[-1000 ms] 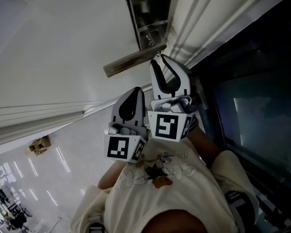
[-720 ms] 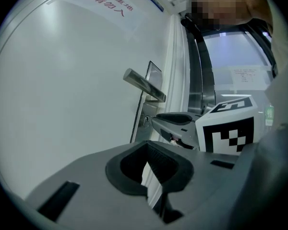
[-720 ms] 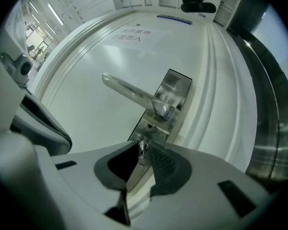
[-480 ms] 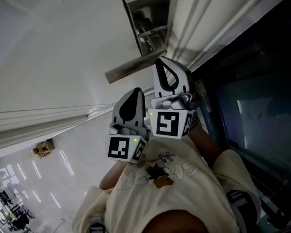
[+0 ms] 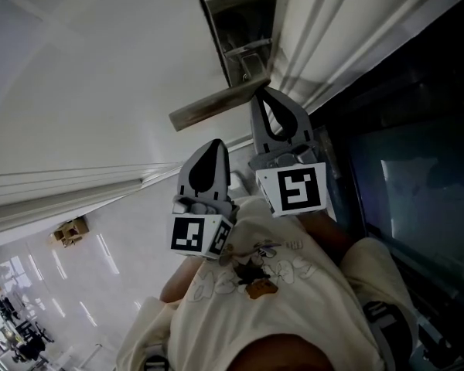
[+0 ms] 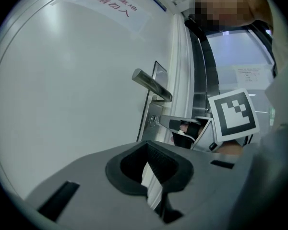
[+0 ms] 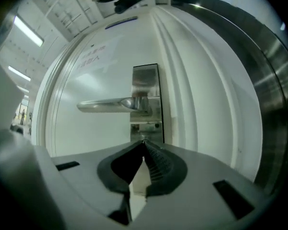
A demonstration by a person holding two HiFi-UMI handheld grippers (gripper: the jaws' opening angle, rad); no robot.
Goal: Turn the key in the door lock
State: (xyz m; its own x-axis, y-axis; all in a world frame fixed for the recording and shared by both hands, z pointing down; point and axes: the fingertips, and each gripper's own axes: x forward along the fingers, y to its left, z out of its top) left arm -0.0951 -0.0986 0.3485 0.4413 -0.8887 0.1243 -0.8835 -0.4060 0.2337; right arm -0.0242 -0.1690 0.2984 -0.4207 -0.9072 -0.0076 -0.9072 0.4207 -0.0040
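Steel lever handle (image 7: 108, 104), apparent keyhole (image 6: 153, 120) beneath, white door (image 7: 93, 78)

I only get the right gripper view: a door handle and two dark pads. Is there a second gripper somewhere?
Observer: Yes. The head view shows the left gripper held back from the door, touching nothing.
Operator: Holding anything?
Observer: No. Its own view shows its jaws together, nothing between them.
Operator: Is mine really at the lock?
Observer: From the left gripper view, the right gripper reaches the lock plate below the lever handle, jaws closing on what looks like the key.
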